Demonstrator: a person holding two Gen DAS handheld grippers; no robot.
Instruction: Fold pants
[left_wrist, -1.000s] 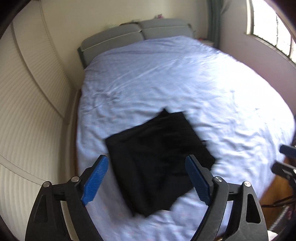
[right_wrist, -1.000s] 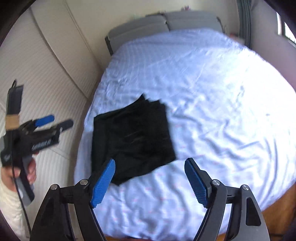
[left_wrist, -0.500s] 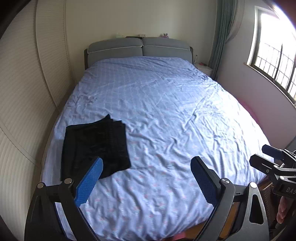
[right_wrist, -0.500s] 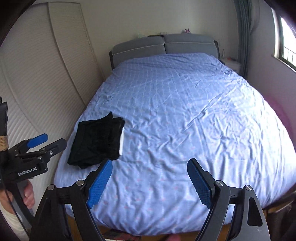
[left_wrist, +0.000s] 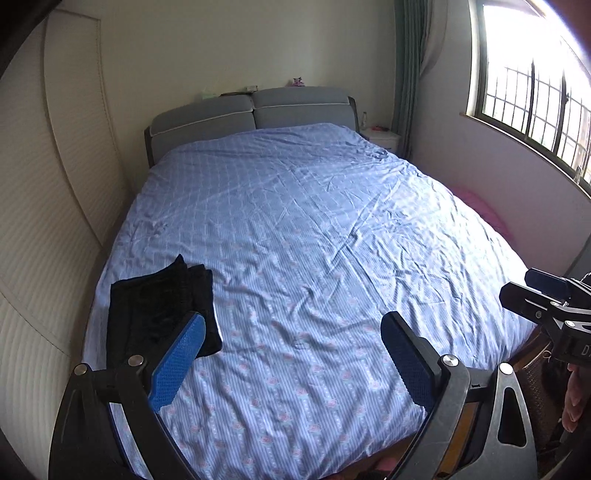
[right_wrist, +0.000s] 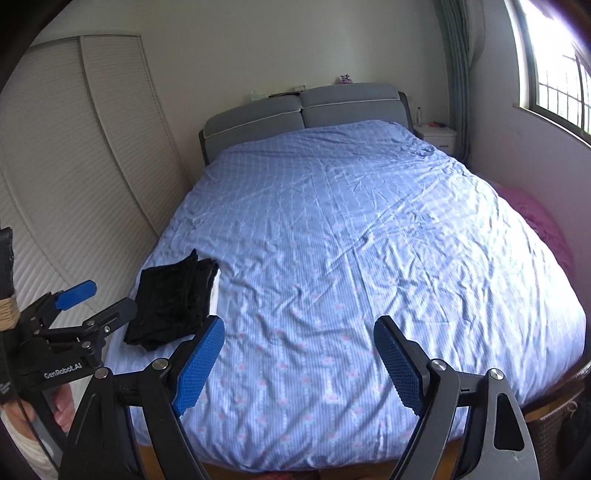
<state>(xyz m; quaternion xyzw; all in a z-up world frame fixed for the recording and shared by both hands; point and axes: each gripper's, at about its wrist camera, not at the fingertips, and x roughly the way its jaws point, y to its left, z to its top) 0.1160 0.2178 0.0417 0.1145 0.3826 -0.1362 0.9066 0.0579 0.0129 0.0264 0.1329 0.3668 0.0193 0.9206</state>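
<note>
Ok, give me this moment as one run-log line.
pants: folded, near-left bed corner | left gripper: open, empty, off bed | right gripper: open, empty, off bed

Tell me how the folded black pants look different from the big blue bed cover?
The folded black pants are dark and plain; the big blue bed cover is light with a checked pattern. The pants are a small bundle at the bed's near left edge; the cover spreads over the whole bed. Both are soft, wrinkled cloth.

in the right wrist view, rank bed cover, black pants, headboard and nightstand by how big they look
1. bed cover
2. headboard and pants: look about alike, and the pants are nearer, so unranked
3. nightstand
</note>
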